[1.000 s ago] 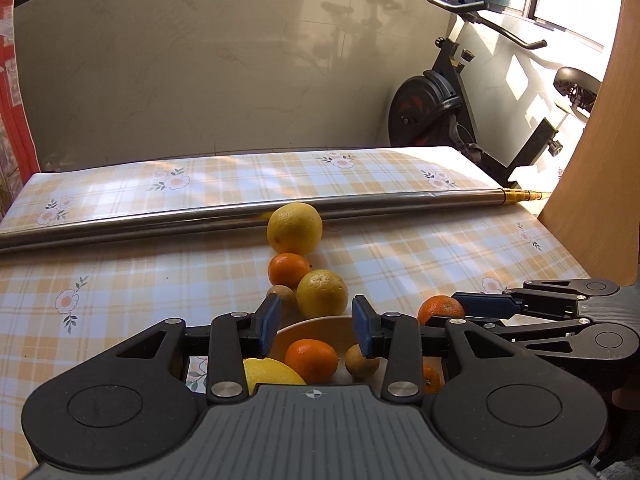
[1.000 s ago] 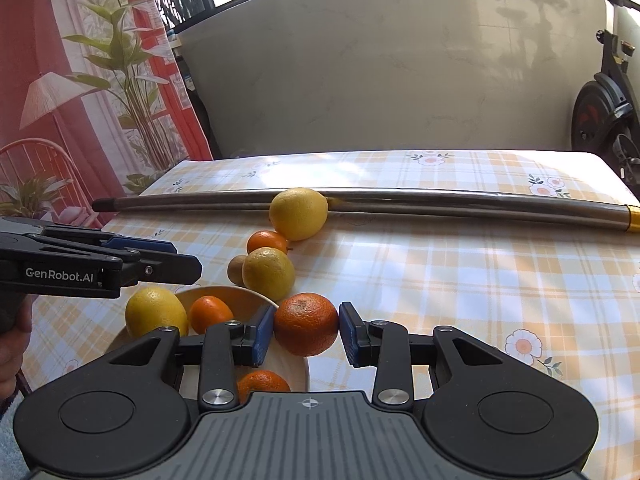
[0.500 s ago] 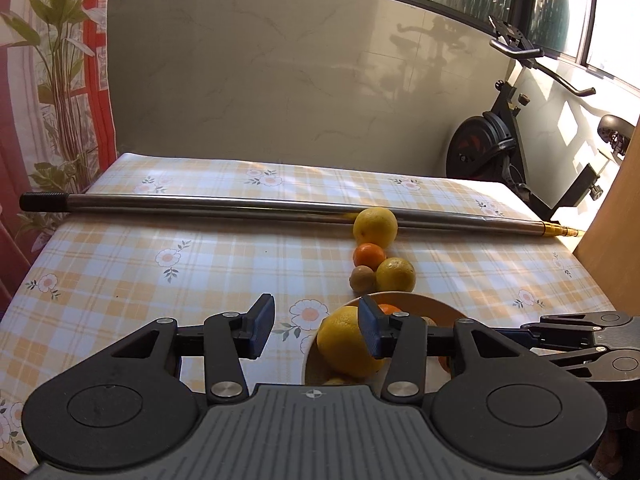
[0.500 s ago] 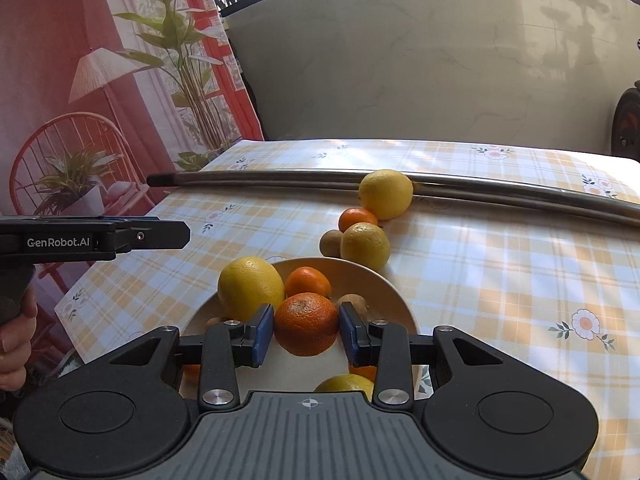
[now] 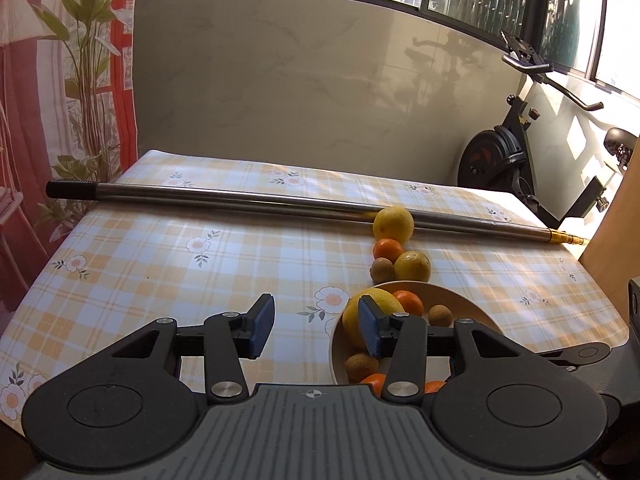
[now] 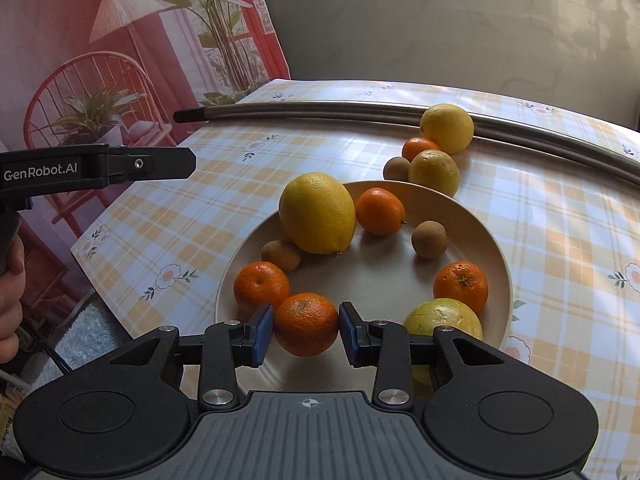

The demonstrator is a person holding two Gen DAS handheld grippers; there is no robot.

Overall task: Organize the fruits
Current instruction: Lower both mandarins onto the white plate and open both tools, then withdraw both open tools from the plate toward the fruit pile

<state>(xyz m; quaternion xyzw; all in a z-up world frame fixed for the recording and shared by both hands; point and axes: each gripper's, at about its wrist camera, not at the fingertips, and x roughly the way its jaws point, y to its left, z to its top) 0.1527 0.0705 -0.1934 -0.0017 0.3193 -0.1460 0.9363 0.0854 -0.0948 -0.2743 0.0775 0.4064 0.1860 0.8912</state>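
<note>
our right gripper keeps its blue pads pressed on an orange, held as before; a second ago it hung past the plate's edge, now it sits low over the near part of the cream plate, beside a mandarin. we cannot tell whether the orange touches the plate.

our left gripper has just been opening and its jaws stand apart with nothing between them. earlier it was over the plate; now it has drawn off to the left, above bare checked tablecloth, and the right finger overlaps a big lemon on the plate.

outward, two lemons, a mandarin and a kiwi sit where they were beside the metal pole.
</note>
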